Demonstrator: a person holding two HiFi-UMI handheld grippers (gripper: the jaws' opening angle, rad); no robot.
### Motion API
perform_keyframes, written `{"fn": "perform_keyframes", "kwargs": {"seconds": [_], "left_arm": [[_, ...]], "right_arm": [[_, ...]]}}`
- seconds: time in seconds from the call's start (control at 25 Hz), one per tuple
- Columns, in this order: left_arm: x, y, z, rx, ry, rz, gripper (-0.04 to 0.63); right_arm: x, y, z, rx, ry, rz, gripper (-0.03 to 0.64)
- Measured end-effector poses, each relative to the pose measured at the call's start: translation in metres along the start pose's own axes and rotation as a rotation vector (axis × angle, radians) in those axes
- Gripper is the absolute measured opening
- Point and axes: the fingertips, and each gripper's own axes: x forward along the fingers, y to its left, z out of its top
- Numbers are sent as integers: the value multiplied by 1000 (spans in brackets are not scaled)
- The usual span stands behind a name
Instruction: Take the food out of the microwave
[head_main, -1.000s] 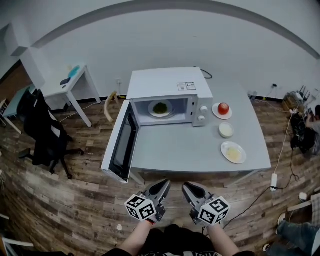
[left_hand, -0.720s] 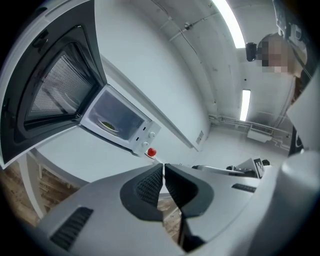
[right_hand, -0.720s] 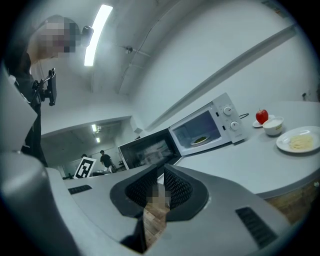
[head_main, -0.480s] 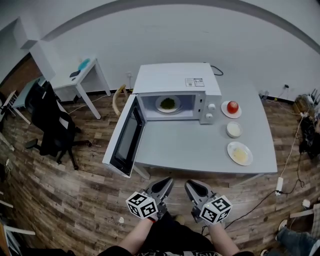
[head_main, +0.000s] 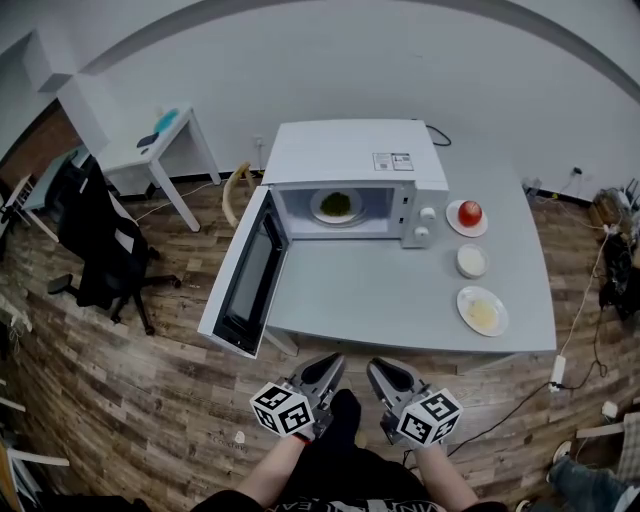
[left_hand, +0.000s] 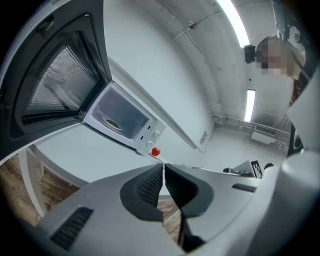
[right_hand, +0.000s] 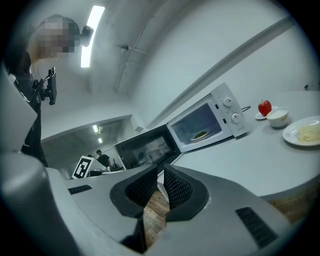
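Observation:
The white microwave stands on the grey table with its door swung wide open to the left. Inside it lies a plate of green food, also seen in the left gripper view and the right gripper view. My left gripper and right gripper hover side by side over the floor, short of the table's near edge and far from the microwave. Both are shut with nothing between the pads. Each points roughly level towards the table.
Right of the microwave are a red apple on a saucer, a small white bowl and a plate of pale food. A black office chair and a white side table stand at the left. Cables lie on the floor at the right.
The head view has shifted, so the table and microwave sit a little further right and closer. Both grippers stay shut in about the same place.

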Motion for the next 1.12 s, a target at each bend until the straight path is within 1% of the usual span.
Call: {"fn": "perform_keyframes", "kwargs": {"seconds": [0.24,0.6,0.92,1.12], "left_arm": [[32,2,23,21,-34,-41,18],[74,28,42,23,-32,-45,18],[105,64,62,4,-71,-30,18],[122,82,82,-4,-84,-37,18]], "right_arm": [[16,-20,16,-14,6,1,55],[57,-44,43,-88,36,18,55],[97,-69,56,-130,84,23,55],[122,-86,66,-140,102,7,55]]}}
